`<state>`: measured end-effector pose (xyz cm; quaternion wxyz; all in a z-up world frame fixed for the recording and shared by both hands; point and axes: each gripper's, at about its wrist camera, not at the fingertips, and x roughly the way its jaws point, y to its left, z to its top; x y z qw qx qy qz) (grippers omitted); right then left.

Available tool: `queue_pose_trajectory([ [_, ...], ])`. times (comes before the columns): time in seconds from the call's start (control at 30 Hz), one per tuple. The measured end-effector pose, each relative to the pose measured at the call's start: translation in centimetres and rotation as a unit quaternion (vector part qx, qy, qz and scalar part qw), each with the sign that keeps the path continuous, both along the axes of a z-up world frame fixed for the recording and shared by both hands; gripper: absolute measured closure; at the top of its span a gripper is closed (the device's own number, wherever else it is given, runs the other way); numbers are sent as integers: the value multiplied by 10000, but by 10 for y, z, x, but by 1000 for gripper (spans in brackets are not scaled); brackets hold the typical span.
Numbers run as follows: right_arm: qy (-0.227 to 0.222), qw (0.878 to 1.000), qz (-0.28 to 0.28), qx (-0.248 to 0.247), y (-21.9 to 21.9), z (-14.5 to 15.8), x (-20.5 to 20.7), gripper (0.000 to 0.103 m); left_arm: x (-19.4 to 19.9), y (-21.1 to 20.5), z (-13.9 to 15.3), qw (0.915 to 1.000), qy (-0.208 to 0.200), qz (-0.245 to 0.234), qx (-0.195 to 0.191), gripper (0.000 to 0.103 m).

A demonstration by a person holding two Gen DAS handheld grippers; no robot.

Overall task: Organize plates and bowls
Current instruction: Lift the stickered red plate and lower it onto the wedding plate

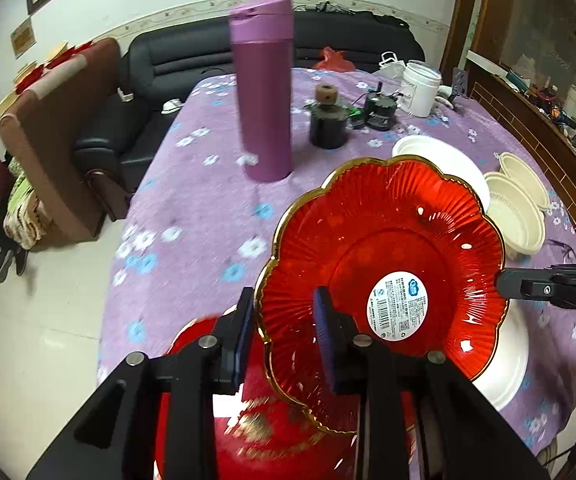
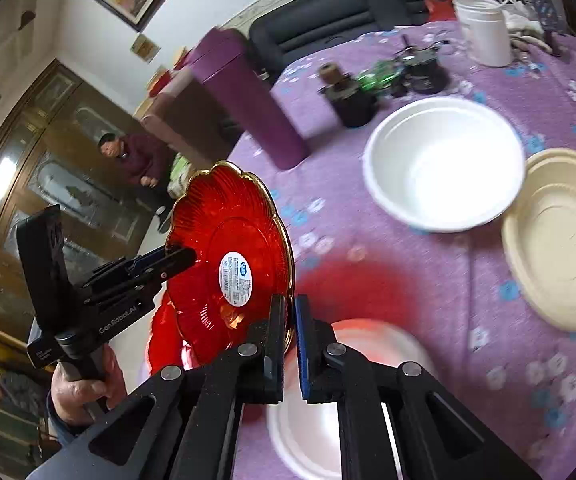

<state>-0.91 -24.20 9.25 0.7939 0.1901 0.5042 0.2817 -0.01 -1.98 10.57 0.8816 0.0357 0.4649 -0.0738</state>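
A red fluted plate with a gold rim and a white label is held tilted above the table by both grippers. My left gripper is shut on its near rim. My right gripper is shut on the opposite rim; it shows at the right edge of the left wrist view. A second red plate lies below on the table. A white bowl, a white plate and beige bowls lie on the purple cloth.
A tall purple flask stands mid-table. A dark jar with a cork, a black device and a white tub stand at the back. A black sofa and a seated person are beyond the table's left edge.
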Motion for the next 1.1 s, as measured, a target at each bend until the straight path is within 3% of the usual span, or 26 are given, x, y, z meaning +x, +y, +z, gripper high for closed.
queue_pose_trajectory([
  [0.4,291,9982,523,104,62,-29,-30,96,-50,51,-37,9987,343,330,194,74],
  [0.67,169,9958,756,-481,99,-47,-39,96,-55,70,-58,9972,510,517,201,74],
  [0.9,1,9908,821,-1075,121,-59,-31,93,-56,68,-65,9970,417,527,378,74],
  [1.1,-135,9881,845,-1281,126,-61,-34,93,-58,65,-66,9972,273,497,484,63],
])
